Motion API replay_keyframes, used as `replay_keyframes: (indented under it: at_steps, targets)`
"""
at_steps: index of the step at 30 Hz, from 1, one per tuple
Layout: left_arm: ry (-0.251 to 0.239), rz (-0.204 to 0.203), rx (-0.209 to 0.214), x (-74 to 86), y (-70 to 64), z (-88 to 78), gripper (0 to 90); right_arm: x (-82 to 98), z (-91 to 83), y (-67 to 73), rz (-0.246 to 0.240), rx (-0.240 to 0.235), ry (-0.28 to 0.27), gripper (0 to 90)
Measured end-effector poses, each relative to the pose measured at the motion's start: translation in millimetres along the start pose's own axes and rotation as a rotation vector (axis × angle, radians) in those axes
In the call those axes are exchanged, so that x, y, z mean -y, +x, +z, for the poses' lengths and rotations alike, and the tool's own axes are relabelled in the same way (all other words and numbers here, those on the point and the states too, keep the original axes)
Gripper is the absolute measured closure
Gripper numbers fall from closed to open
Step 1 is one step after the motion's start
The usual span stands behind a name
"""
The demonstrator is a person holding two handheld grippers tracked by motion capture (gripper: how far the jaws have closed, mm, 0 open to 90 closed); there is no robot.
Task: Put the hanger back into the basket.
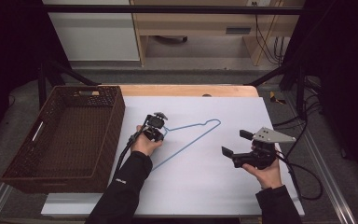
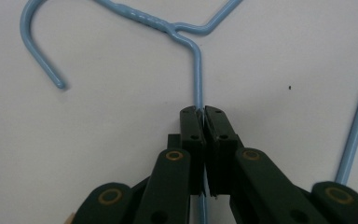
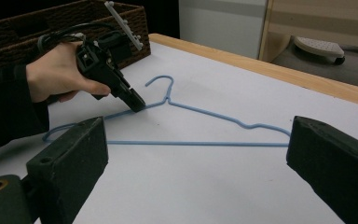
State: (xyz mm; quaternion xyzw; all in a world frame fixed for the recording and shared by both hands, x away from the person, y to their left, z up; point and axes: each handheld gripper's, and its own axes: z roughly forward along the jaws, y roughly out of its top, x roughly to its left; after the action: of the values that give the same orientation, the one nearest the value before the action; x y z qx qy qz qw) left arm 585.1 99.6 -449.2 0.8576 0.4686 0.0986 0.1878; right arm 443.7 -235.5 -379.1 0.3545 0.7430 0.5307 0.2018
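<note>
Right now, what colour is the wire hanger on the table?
Light blue. The hanger shows best in the left gripper view, on the white sheet.

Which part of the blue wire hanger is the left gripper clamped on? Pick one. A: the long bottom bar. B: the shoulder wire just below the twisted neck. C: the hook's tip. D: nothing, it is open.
B: the left gripper has its jaws shut on the blue wire hanger just below the twisted neck.

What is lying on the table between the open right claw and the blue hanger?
Nothing: in the right gripper view, only bare white table lies between the right claw and the blue hanger.
</note>
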Motion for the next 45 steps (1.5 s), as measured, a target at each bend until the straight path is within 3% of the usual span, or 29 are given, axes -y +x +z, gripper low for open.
replay_keyframes:
  at_steps: [9,13,19,30,38,45]
  targets:
    - [-0.059,-0.001,0.002,0.6,-0.8,-11.2,87.3,0.3,0.5,0.3,0.000,-0.003,0.005,5.9]
    - [-0.110,0.019,-0.003,2.2,-2.3,-24.1,87.3,0.3,1.7,0.5,0.003,-0.001,0.005,6.2]
    - [-0.144,0.043,-0.010,4.5,-6.1,-33.6,87.4,1.1,9.7,1.7,-0.002,-0.006,0.020,6.9]
    - [-0.219,0.093,-0.015,12.8,-17.4,-49.3,87.6,-12.0,52.4,12.1,-0.051,-0.026,0.065,8.8]
    - [-0.244,0.114,-0.009,17.6,-21.9,-53.8,87.6,-21.2,83.0,14.5,-0.059,-0.040,0.084,10.7]
    - [-0.258,0.122,-0.004,20.9,-24.6,-55.5,87.6,-24.1,108.7,16.1,-0.098,-0.030,0.135,11.7]
